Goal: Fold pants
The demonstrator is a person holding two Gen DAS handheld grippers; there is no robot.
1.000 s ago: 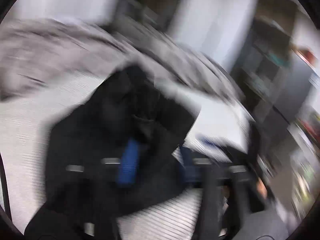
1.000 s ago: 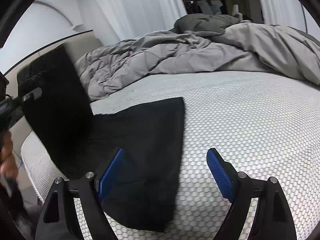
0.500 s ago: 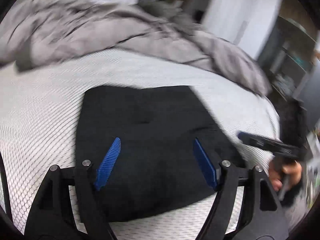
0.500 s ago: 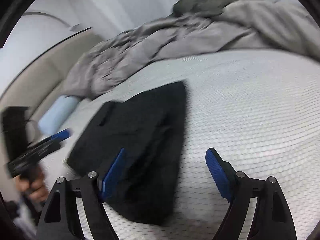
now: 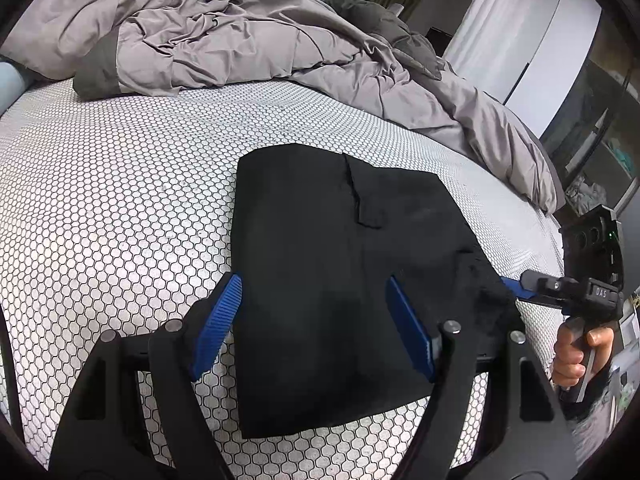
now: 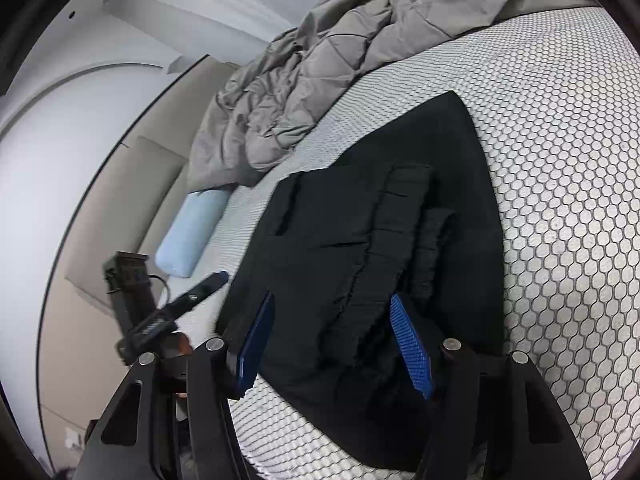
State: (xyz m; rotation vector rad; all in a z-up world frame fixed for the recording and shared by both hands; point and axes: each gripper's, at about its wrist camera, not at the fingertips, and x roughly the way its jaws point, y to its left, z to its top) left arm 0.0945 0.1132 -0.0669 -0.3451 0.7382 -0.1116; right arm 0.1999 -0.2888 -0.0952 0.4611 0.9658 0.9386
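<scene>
Two grippers hover over the folded black pants [image 5: 340,280] lying on the honeycomb-patterned mattress [image 5: 120,200]: the left gripper [image 5: 316,328] spread with nothing pinched, the right gripper [image 6: 336,344] closing astride the gathered waistband, pads not pressing.

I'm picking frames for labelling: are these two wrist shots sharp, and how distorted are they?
Left wrist: sharp, with strong fisheye bowing of the mattress; the black pants show little detail. Right wrist: mostly sharp and tilted, but the left tool is blurred.
</scene>
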